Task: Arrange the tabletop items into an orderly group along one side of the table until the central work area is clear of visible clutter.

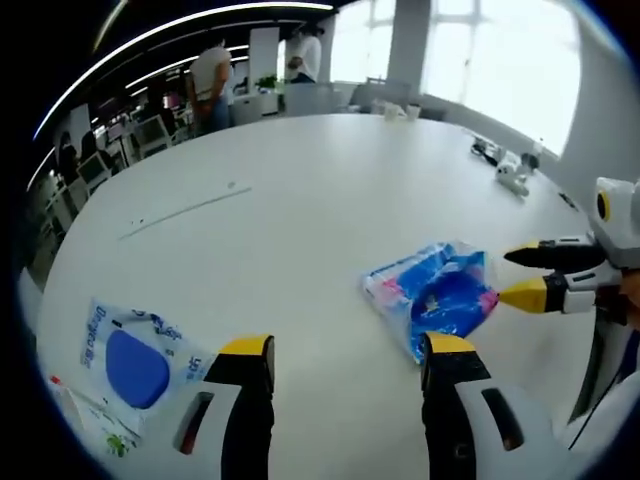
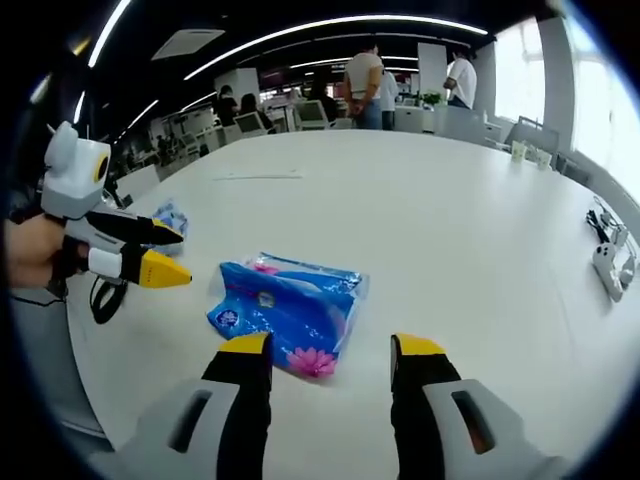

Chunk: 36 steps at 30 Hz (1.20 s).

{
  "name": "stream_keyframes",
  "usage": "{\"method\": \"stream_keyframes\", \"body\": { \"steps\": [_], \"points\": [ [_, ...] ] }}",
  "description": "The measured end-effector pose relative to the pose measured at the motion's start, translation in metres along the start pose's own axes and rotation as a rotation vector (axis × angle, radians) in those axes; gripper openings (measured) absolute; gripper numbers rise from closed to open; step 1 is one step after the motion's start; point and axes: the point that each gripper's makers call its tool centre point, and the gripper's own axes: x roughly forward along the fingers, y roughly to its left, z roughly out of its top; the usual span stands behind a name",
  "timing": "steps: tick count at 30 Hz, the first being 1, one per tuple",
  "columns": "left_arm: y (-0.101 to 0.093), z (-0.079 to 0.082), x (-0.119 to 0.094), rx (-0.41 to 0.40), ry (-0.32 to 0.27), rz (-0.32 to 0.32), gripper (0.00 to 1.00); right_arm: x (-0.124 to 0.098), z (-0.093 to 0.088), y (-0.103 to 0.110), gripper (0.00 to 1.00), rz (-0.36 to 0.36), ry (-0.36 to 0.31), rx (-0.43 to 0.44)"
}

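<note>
both grippers, left gripper (image 1: pixel 347 352) and right gripper (image 2: pixel 330 352), jaws apart and empty; slack blue packet (image 2: pixel 285 310) may slip from a shallow pinch.

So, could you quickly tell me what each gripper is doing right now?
Left gripper: open, holding nothing.
Right gripper: open, just short of the blue packet, holding nothing.
</note>
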Motion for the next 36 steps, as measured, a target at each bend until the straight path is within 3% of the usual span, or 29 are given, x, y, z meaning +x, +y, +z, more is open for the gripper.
{"method": "stream_keyframes", "body": {
  "steps": [12, 17, 22, 26, 31, 36],
  "points": [
    [0.026, 0.011, -0.034, 0.020, -0.056, 0.013, 0.53, -0.020, -0.010, 0.018, 0.43, -0.015, -0.023, 0.015],
    [0.027, 0.007, -0.046, 0.084, -0.045, -0.010, 0.52, -0.037, -0.008, 0.026, 0.43, -0.036, -0.044, 0.037],
    [0.031, 0.013, -0.061, 0.091, -0.066, -0.025, 0.51, -0.044, -0.011, 0.031, 0.43, -0.058, -0.057, 0.066],
    [0.036, 0.015, -0.067, 0.098, -0.064, -0.047, 0.49, -0.049, -0.014, 0.045, 0.43, -0.065, -0.063, 0.096],
    [0.042, 0.027, -0.087, 0.104, -0.102, -0.067, 0.49, -0.050, -0.016, 0.067, 0.42, -0.056, -0.057, 0.092],
    [0.049, 0.029, -0.102, 0.111, -0.118, -0.077, 0.49, -0.051, -0.008, 0.082, 0.42, -0.050, -0.063, 0.092]
  ]
}}
